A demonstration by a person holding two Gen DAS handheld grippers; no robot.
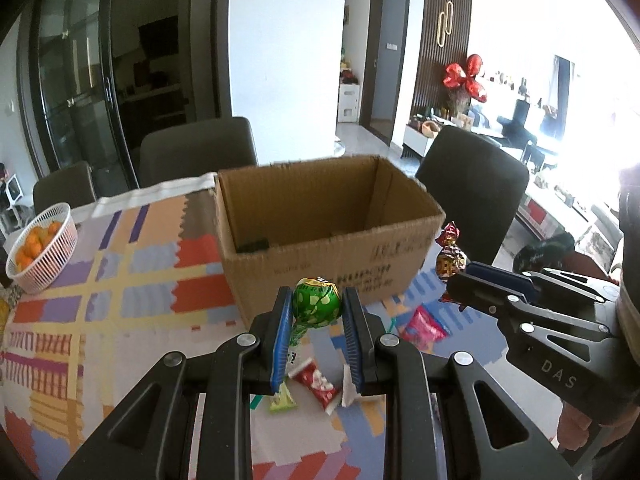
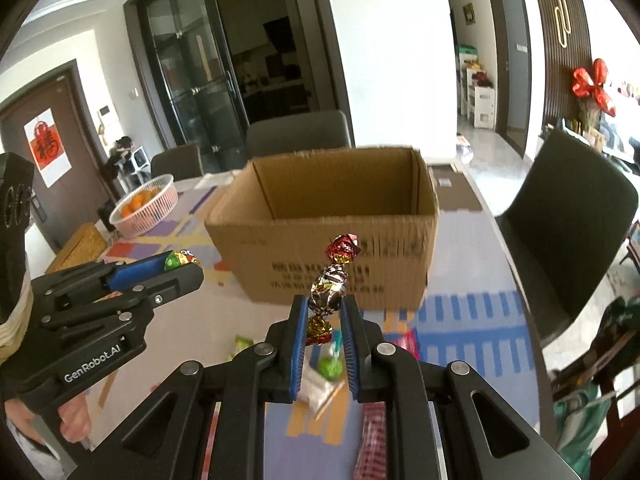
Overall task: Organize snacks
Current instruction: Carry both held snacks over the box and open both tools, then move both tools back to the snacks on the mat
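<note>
My left gripper (image 1: 317, 297) is shut on a round candy in green foil (image 1: 316, 306), held above the table in front of an open cardboard box (image 1: 328, 256). To its right, my right gripper (image 1: 460, 278) is shut on a red and gold foil candy (image 1: 449, 258). In the right wrist view that gripper (image 2: 324, 306) pinches the twisted foil candy (image 2: 329, 285) upright before the box (image 2: 340, 240), and the left gripper (image 2: 184, 266) with its green candy (image 2: 176, 259) is at the left. A small dark item (image 1: 252, 245) lies inside the box.
Loose snacks lie on the patterned tablecloth (image 1: 132, 300) below the grippers: a red packet (image 1: 316, 386), a green packet (image 1: 282, 398), a pink packet (image 1: 422, 326). A white basket of oranges (image 1: 40, 252) stands far left. Dark chairs (image 1: 476, 196) ring the table.
</note>
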